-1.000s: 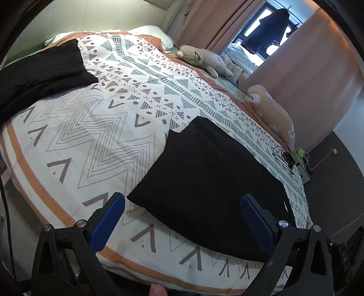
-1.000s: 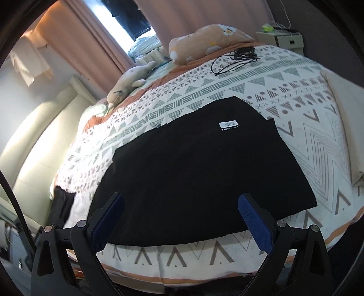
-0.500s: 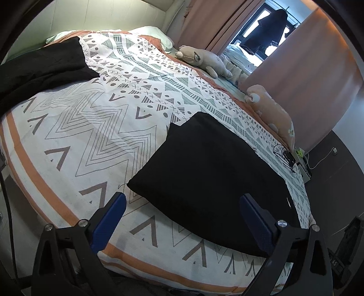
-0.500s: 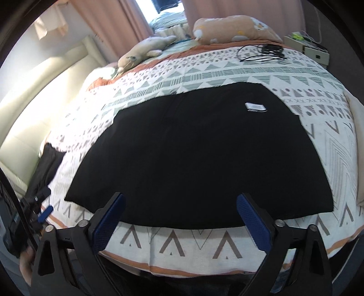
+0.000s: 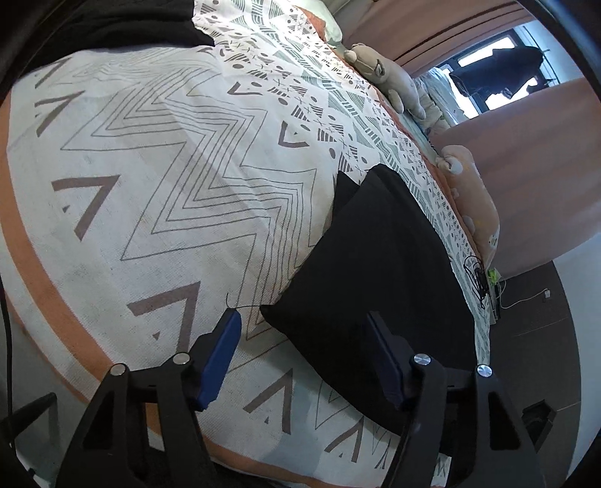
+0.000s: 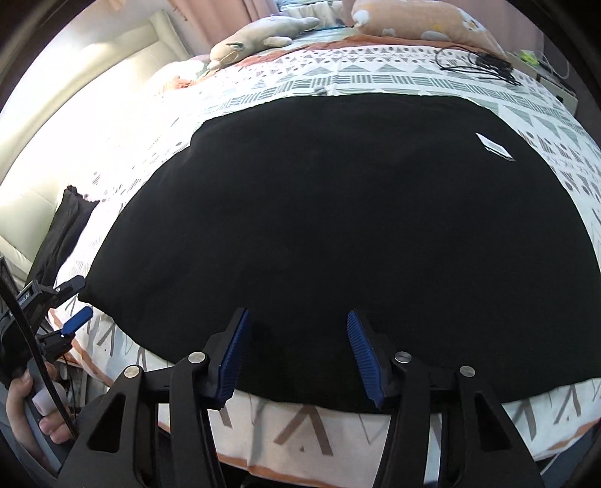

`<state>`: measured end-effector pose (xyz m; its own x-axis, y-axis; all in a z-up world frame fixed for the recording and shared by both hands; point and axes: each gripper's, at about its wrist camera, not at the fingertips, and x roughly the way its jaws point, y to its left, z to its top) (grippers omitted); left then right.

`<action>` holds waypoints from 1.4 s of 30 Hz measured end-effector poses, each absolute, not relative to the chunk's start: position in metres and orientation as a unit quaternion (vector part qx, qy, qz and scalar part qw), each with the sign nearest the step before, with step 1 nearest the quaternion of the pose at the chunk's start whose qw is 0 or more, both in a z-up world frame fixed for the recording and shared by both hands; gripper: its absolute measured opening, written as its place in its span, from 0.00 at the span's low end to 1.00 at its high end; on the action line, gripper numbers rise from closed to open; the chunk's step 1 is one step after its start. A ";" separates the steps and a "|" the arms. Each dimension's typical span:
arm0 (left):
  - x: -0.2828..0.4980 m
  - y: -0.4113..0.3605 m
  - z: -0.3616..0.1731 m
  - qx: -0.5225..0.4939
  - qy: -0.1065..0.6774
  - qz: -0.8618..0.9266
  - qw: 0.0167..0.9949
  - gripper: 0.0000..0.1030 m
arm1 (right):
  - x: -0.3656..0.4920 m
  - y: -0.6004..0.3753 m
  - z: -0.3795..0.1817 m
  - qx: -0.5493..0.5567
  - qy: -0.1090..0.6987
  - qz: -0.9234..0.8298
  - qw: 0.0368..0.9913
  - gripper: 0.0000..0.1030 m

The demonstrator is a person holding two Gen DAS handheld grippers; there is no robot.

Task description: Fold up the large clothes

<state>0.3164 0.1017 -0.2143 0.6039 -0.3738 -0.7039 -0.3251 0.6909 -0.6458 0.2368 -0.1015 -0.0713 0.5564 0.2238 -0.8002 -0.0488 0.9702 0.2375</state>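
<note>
A black garment (image 6: 338,206) lies flat on the patterned bedspread (image 5: 169,169), with a white label (image 6: 496,146) near its far right side. In the left wrist view the garment (image 5: 375,270) runs away to the right. My left gripper (image 5: 304,338) hangs low over its near left corner, jaws closing, with the corner between them but untouched by the pads. It also shows at the left edge of the right wrist view, the left gripper (image 6: 80,296) held by a hand (image 6: 22,405). My right gripper (image 6: 296,319) is over the garment's near edge, jaws closing, with cloth between them and not pinched.
Another black garment (image 5: 112,22) lies at the head end of the bed. Plush toys (image 6: 255,37) and a long plush cushion (image 6: 424,18) line the far side, beside a black cable (image 6: 477,62). Curtains (image 5: 526,150) and dark floor (image 5: 533,319) lie beyond the bed.
Both grippers have sunk closer to the garment's near edge and their jaws have narrowed. The right one has slid left along the edge. The left one now straddles the corner.
</note>
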 end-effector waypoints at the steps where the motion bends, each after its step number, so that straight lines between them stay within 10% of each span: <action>1: 0.319 0.102 -0.216 -0.396 0.448 -0.016 0.801 0.64 | 0.239 -0.098 -0.072 0.093 0.464 0.079 0.877 0.50; 9: 0.338 0.098 -0.228 -0.414 0.462 -0.010 0.784 0.64 | 0.245 -0.086 -0.078 0.080 0.470 0.082 0.875 0.50; 19: 0.344 0.099 -0.229 -0.413 0.459 -0.019 0.786 0.30 | 0.234 -0.076 -0.078 0.071 0.475 0.081 0.874 0.50; 42: 0.343 0.091 -0.226 -0.390 0.461 -0.003 0.797 0.30 | 0.328 -0.098 -0.104 0.093 0.476 0.013 0.875 0.44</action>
<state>0.3433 0.0913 -0.2258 0.5757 -0.3635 -0.7324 -0.3548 0.6959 -0.6244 0.3285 -0.0983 -0.1038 0.5470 0.1109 -0.8298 0.0663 0.9823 0.1750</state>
